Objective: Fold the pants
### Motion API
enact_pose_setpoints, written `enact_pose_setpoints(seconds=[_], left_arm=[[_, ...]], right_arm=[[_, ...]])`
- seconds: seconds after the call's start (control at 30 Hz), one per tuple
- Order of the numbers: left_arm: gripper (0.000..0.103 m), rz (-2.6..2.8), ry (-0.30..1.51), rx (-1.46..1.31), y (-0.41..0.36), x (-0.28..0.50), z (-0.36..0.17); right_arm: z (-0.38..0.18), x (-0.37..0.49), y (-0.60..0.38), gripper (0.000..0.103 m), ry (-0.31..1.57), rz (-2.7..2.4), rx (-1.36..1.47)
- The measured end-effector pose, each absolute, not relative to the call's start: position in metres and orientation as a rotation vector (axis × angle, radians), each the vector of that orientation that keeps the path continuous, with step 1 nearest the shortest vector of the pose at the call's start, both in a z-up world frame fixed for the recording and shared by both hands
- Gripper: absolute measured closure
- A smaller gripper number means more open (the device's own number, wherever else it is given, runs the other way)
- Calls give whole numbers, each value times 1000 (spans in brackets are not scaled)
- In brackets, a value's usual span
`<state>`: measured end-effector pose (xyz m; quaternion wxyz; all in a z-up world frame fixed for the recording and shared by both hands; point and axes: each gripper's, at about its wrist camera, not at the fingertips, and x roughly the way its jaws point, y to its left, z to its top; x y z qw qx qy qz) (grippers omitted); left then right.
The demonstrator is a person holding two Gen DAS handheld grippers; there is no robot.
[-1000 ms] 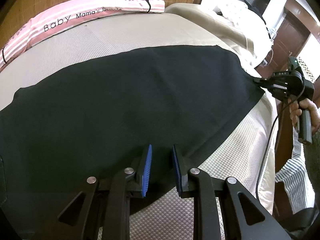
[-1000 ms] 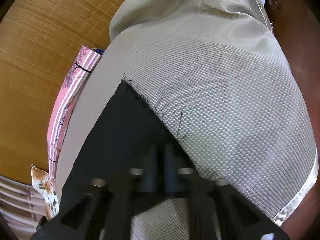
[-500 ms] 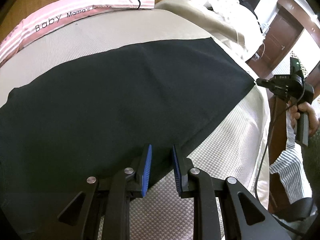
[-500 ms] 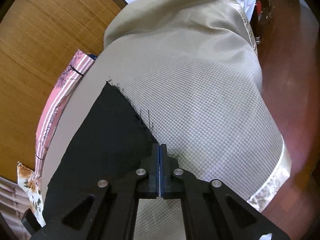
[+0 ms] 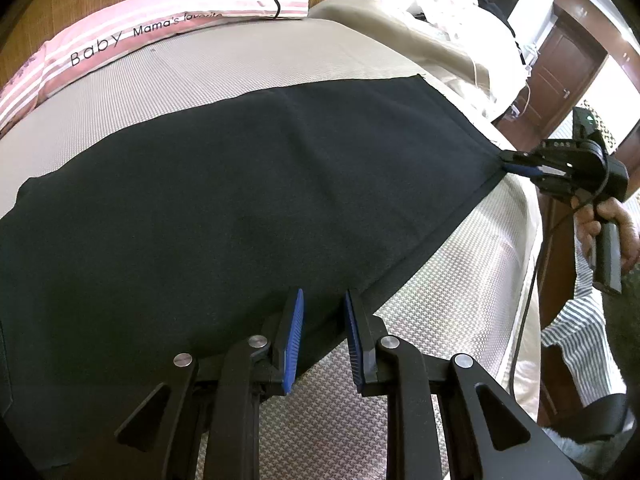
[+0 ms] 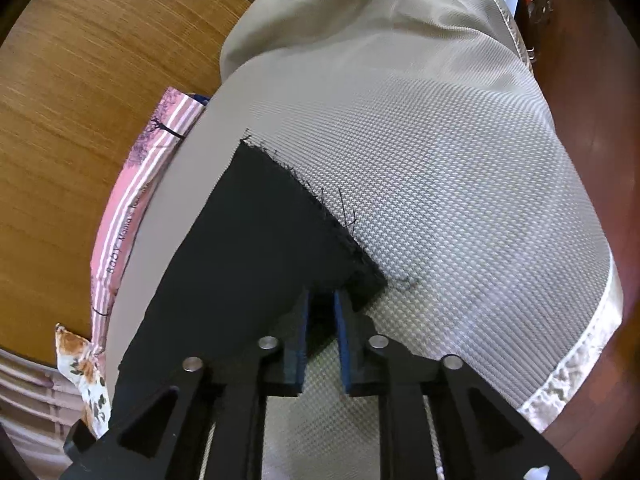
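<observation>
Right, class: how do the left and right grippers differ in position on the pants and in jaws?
The left gripper is at the pants' long edge; the right gripper is at a frayed corner. Left jaws gape wider; right jaws are narrower, with cloth between them. Both are open.

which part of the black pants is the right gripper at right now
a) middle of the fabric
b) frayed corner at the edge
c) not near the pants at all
b, the right gripper has its jaws slightly apart around the frayed corner of the black pants, loose threads trailing onto the mattress cover.
</observation>
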<state>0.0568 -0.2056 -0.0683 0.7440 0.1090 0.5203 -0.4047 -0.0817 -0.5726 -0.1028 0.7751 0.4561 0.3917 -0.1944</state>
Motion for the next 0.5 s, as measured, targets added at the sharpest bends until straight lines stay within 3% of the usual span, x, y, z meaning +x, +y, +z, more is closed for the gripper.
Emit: enact_pose_setpoints(seconds=[0.1, 0.17, 0.27, 0.37, 0.5], left_arm=[[81, -887, 1141, 238, -205, 57, -68], [81, -887, 1140, 236, -205, 56, -68], [82, -899, 1139, 227, -204, 56, -67], [93, -924, 1142, 223, -204, 54, -66], [96, -939, 1147, 252, -208, 52, -69]], right_arm=[[-105, -76, -576, 88, 838, -431, 984], [-104, -74, -576, 97, 835, -428, 976], [-96, -79, -572, 100, 809, -430, 955], [-87, -90, -566, 101, 803, -459, 921], [-99, -89, -565, 101, 861, -514, 881]])
